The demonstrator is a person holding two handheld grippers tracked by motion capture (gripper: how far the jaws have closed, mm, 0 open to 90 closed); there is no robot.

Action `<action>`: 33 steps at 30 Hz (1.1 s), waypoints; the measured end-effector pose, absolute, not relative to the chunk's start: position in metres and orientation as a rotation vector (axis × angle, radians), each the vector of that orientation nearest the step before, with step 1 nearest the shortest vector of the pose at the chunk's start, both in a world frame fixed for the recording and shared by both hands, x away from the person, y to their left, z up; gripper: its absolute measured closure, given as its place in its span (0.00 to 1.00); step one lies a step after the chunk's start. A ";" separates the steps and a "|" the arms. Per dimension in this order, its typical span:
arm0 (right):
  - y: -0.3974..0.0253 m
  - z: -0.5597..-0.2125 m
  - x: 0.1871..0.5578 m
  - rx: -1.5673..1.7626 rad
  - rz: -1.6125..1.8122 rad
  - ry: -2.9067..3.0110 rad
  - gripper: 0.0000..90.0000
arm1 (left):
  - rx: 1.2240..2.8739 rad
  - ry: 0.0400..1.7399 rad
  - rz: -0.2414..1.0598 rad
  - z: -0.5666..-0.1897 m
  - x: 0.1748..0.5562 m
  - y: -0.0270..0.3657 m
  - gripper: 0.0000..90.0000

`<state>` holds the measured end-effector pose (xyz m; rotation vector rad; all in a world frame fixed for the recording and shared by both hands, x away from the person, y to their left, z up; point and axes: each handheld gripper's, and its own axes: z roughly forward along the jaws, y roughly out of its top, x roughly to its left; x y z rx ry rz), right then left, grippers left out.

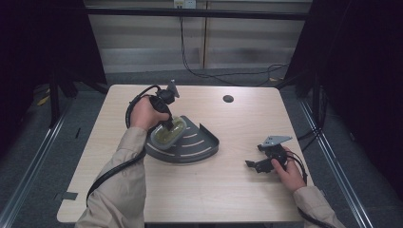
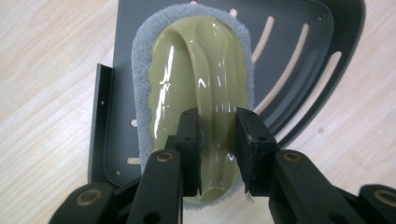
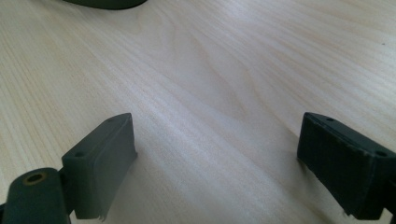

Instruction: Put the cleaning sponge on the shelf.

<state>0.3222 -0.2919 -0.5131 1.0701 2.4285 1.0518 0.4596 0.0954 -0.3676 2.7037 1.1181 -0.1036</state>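
A scrubber (image 1: 166,134) with a glossy olive-green handle on a grey scouring pad lies in the left part of a dark grey slotted corner tray (image 1: 202,142) at the table's middle. My left gripper (image 1: 169,127) points down onto it. In the left gripper view its jaws clamp the raised ridge of the scrubber (image 2: 196,60) handle from both sides, my left gripper (image 2: 218,135) shut on it, with the tray (image 2: 299,51) beneath. My right gripper (image 1: 252,165) rests low on the table at the right, apart from the tray. Its jaws stand wide open in the right gripper view (image 3: 217,158), bare wood between them.
A round cable hole (image 1: 228,99) sits in the light wooden table (image 1: 214,194) near its far edge. The tray's rim (image 3: 102,3) shows at the top left of the right gripper view. Black cables run over the floor behind the table.
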 end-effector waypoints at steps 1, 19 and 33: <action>-0.292 -0.513 0.322 1.070 1.052 2.429 0.12 | 2.699 1.122 -0.108 -0.369 0.460 0.096 0.80; -0.292 -0.513 0.322 1.068 1.051 2.430 0.12 | 2.723 1.149 -0.099 -0.380 0.468 0.100 0.80; -0.292 -0.513 0.322 1.070 1.051 2.429 0.12 | 2.717 1.141 -0.091 -0.389 0.472 0.109 0.80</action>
